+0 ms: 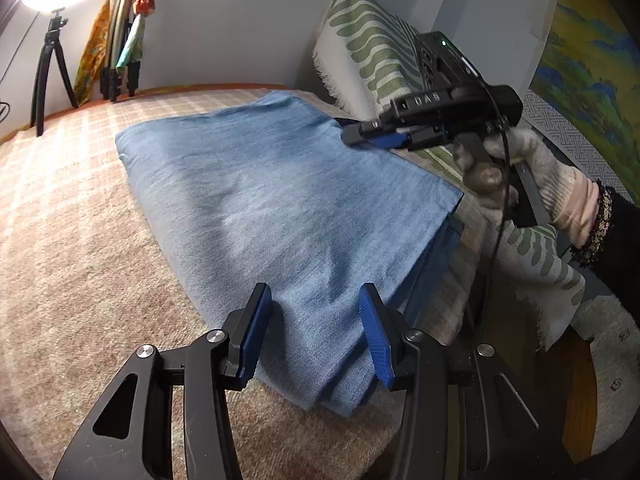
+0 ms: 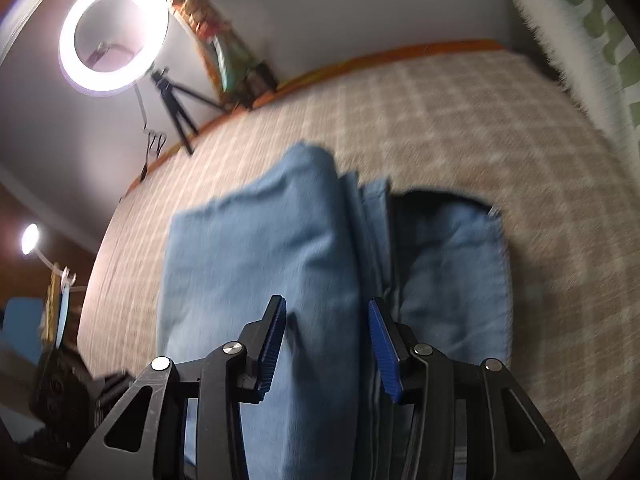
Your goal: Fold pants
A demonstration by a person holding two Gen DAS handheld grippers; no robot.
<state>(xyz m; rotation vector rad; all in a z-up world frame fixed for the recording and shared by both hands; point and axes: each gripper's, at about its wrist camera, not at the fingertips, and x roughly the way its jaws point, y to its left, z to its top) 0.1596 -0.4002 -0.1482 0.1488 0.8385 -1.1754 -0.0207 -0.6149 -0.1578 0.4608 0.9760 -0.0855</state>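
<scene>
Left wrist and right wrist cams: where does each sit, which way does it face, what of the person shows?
Left wrist: on the left gripper, facing down along the folded pants toward the wall; shows its fingers, the right gripper, a gloved hand.
Right wrist: on the right gripper, facing down over the pants' layered edge; only its fingers show.
Shared: pants, checked blanket, ring light, tripod.

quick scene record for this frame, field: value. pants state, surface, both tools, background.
pants: blue pants folded into a flat stack
surface: checked beige blanket
left tool: left tool open over the stack's near edge, pads not pressing
right tool: right tool open above the far end, cloth between pads, not pinched
background: ring light on tripod, patterned pillow
</scene>
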